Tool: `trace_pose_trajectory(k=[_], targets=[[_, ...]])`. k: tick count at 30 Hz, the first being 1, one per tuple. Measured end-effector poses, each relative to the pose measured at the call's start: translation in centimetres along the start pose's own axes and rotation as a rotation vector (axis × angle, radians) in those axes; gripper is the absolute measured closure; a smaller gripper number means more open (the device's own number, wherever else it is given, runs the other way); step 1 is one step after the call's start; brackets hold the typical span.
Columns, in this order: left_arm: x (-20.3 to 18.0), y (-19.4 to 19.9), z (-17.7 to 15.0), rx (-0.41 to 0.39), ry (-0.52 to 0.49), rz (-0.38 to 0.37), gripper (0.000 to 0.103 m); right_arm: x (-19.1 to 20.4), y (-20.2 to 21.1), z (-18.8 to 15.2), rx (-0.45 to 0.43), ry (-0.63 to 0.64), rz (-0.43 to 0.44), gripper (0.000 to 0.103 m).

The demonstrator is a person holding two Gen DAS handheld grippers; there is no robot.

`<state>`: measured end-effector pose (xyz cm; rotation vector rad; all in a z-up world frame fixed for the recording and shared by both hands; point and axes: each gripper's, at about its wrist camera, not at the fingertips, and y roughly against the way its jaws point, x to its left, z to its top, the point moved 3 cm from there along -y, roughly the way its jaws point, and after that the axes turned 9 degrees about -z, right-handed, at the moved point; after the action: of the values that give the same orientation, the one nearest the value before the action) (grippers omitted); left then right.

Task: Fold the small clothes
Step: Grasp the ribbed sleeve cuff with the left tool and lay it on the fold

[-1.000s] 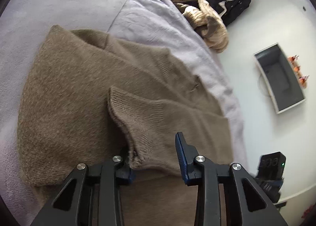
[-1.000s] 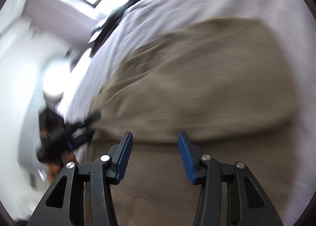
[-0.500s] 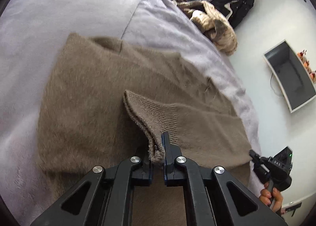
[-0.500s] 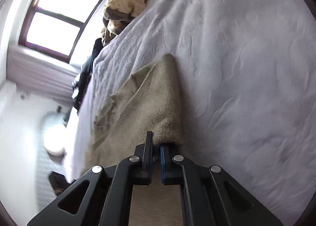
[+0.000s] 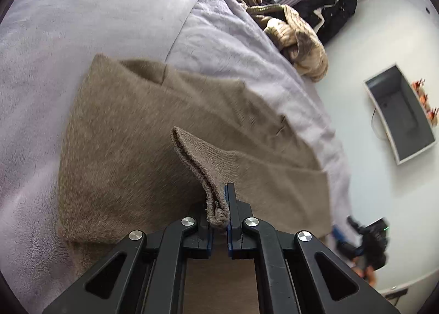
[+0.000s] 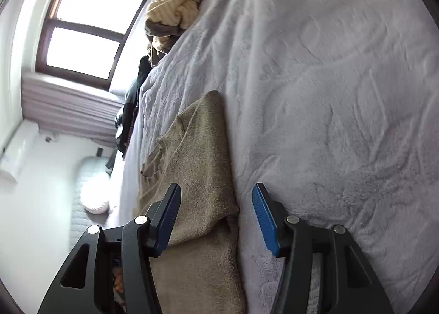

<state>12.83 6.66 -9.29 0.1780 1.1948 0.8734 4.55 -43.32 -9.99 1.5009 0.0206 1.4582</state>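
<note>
Bed covered by a pale lilac plush blanket [image 6: 329,94]. Heap of tan clothes [image 5: 299,37] at its far edge, dark garments [image 5: 334,15] beyond. White floor [image 5: 370,177] carries a grey open box [image 5: 400,113]. Brown-framed window [image 6: 85,28], bright daylight, over a ribbed grey sill. White walls; white cushion [image 6: 93,193] below.

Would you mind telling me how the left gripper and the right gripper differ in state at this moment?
The left gripper is shut on the brown sweater's ribbed cuff; the right gripper is open and holds nothing. The left lifts its cuff above the garment, while the right straddles the sweater's edge beside the lavender blanket. Both have black frames and blue pads, and both face the same sweater.
</note>
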Motion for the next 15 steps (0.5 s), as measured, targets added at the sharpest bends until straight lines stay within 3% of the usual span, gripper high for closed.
trace_pose_trajectory(k=[3,9,12,14,15], targets=[[-1.5,0.3,0.9,-0.003,-0.047,0.012,0.095,-0.5,-0.2,-1.7,0.077,-0.076,0.168,0.044],[-2.1,0.3,1.1,0.006,-0.077,0.055,0.095,-0.3,-3.7,-2.4,0.071,-0.185,0.266,0.044],[-1.2,0.5,0.8,0.006,-0.063,0.074,0.095,0.5,-3.8,-1.3,-0.008,-0.174,0.218,0.055],[-0.3,0.3,0.2,0.012,-0.043,0.072,0.095,1.1,-3.3,-1.1,-0.048,-0.126,0.181,0.070],[0.0,0.0,-0.1,0.017,-0.038,0.074,0.095,1.1,-3.1,-1.1,-0.054,-0.112,0.165,0.072]])
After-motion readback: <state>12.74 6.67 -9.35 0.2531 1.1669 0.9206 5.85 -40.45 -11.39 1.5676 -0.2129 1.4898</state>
